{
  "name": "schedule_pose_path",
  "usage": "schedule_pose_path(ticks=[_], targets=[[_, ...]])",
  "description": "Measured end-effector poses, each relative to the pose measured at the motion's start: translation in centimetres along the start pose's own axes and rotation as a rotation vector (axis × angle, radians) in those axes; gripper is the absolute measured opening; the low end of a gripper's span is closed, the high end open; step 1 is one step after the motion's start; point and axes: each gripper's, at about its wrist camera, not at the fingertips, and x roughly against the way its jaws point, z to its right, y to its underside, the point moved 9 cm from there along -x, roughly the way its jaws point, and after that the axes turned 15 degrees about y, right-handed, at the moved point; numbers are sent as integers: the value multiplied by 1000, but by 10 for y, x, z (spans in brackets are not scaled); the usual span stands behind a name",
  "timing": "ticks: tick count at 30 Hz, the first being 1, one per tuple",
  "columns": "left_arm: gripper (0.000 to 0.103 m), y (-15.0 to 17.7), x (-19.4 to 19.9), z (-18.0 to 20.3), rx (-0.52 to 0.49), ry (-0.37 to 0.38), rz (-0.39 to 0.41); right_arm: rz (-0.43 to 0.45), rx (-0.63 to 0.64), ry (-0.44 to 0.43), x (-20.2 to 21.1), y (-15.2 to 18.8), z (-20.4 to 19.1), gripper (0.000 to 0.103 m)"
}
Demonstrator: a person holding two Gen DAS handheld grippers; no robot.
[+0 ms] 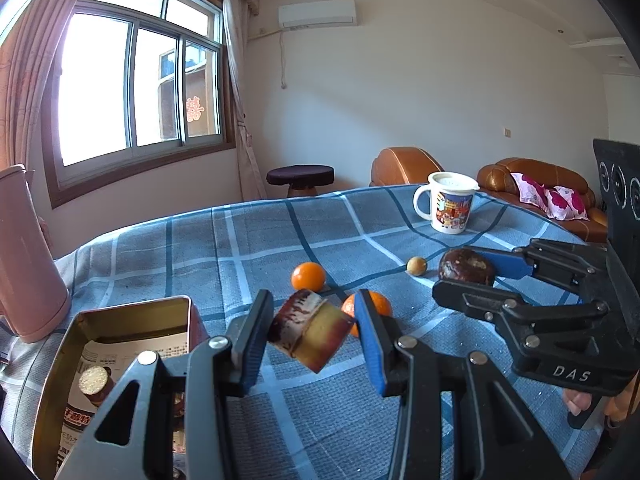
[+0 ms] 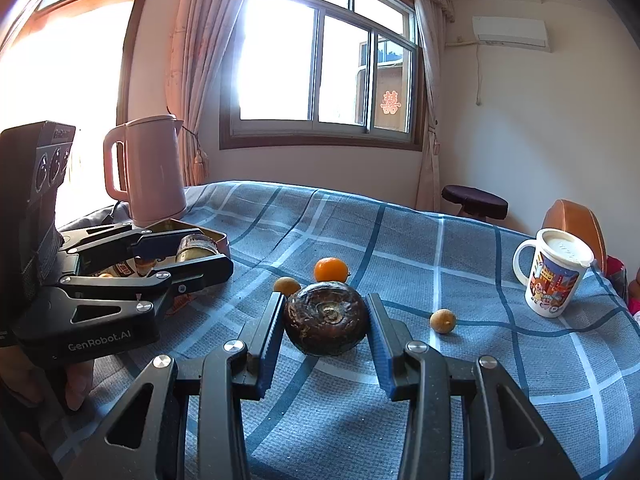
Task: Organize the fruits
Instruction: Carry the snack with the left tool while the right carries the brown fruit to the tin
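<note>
Left gripper (image 1: 312,332) squeezes brown-yellow fruit chunk (image 1: 310,330) (lifted off cloth). Right gripper (image 2: 326,320) squeezes dark round fruit (image 2: 326,320); orange (image 2: 330,270) at 12 o'clock.

On the bench (image 2: 400,240) we see a tin (image 1: 132,320) at the left before the kettle (image 2: 152,172), two oranges (image 1: 308,276) mid-bench, a small fruit (image 2: 443,321) right of them, a mug (image 2: 554,272) far right.

Woven checked cloth (image 1: 248,240), glossy metal tin (image 1: 132,312), smooth ceramic mug (image 1: 448,208), matt plastic kettle (image 2: 156,172)
</note>
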Motion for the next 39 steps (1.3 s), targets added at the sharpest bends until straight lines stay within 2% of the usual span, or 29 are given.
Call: schedule_pose_path(ticks=[26, 39], targets=[[44, -7, 17, 8, -60, -63, 76, 101, -8, 12, 20, -9, -2, 42], [44, -7, 21, 5, -47, -71, 92, 124, 11, 14, 25, -12, -11, 42]])
